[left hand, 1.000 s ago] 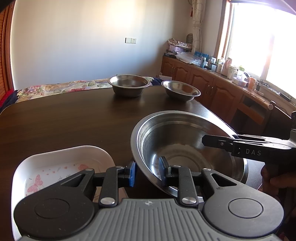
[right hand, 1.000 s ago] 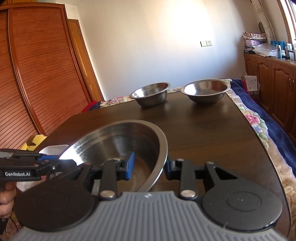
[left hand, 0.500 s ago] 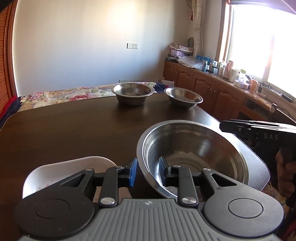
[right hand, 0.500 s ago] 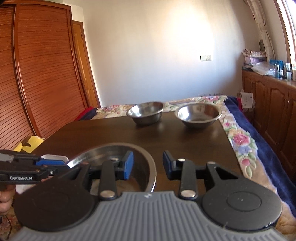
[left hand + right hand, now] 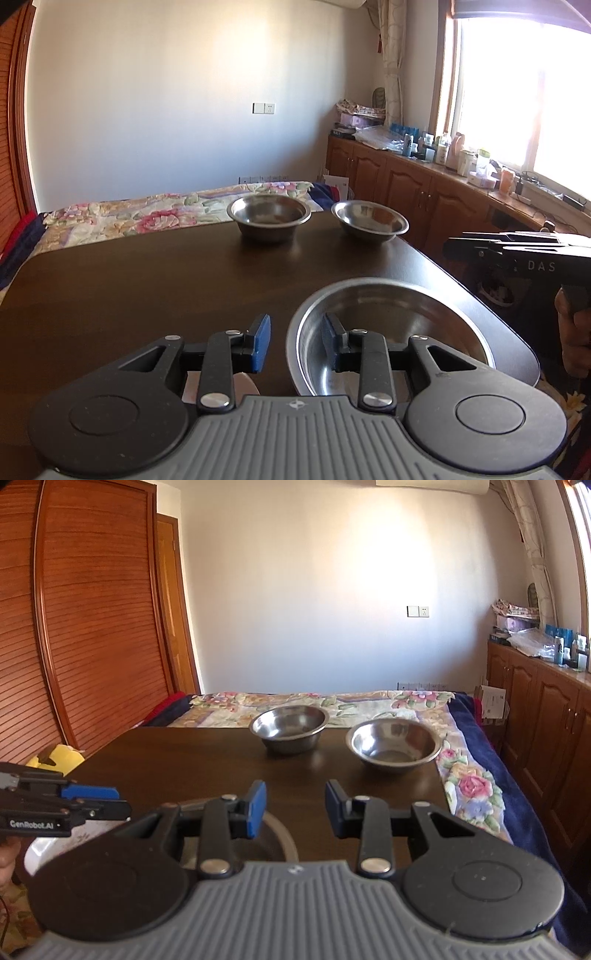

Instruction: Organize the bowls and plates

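Dark wooden table [image 5: 147, 288]: large steel basin [image 5: 391, 332] set down; two small steel bowls [image 5: 290, 727] unstacked. Your left gripper [image 5: 295, 341] and right gripper [image 5: 295, 808] gape wide, empty.

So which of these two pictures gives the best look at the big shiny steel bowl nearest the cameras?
The left wrist view: the big steel bowl shows nearly whole on the dark wooden table, with the open left gripper straddling its near rim. In the right wrist view only a sliver of it peeks from behind the open right gripper.
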`<state>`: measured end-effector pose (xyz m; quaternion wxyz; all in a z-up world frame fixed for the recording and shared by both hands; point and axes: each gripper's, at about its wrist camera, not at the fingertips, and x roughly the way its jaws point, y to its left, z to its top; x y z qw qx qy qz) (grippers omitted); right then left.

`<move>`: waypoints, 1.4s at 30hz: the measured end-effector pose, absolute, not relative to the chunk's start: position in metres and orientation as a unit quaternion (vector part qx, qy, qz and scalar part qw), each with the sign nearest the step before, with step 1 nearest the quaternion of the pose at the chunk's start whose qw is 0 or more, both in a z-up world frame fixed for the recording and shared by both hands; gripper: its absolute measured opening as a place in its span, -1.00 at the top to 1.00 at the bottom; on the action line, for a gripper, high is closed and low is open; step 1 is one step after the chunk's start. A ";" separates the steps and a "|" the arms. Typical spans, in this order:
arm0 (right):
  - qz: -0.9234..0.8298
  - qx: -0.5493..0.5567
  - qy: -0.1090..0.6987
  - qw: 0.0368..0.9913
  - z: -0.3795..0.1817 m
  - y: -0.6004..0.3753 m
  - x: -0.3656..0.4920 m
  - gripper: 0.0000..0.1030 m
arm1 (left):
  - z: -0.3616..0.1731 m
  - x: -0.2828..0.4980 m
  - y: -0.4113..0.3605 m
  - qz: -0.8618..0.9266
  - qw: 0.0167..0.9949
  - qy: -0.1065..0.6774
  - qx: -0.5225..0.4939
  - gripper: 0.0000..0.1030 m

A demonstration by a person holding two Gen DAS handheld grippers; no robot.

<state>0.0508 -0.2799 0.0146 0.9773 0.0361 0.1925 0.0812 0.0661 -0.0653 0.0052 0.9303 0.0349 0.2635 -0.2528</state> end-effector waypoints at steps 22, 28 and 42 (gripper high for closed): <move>0.092 -0.044 0.225 0.969 0.031 -0.279 0.144 0.26 | 0.027 0.140 -0.089 -0.260 0.931 0.244 0.078 -0.29; 0.101 -0.050 0.248 0.962 0.027 -0.280 0.182 0.23 | 0.025 0.174 -0.091 -0.259 0.928 0.253 0.085 -0.29; 0.121 -0.045 0.305 0.944 0.008 -0.273 0.253 0.15 | 0.002 0.244 -0.103 -0.248 0.920 0.290 0.089 -0.36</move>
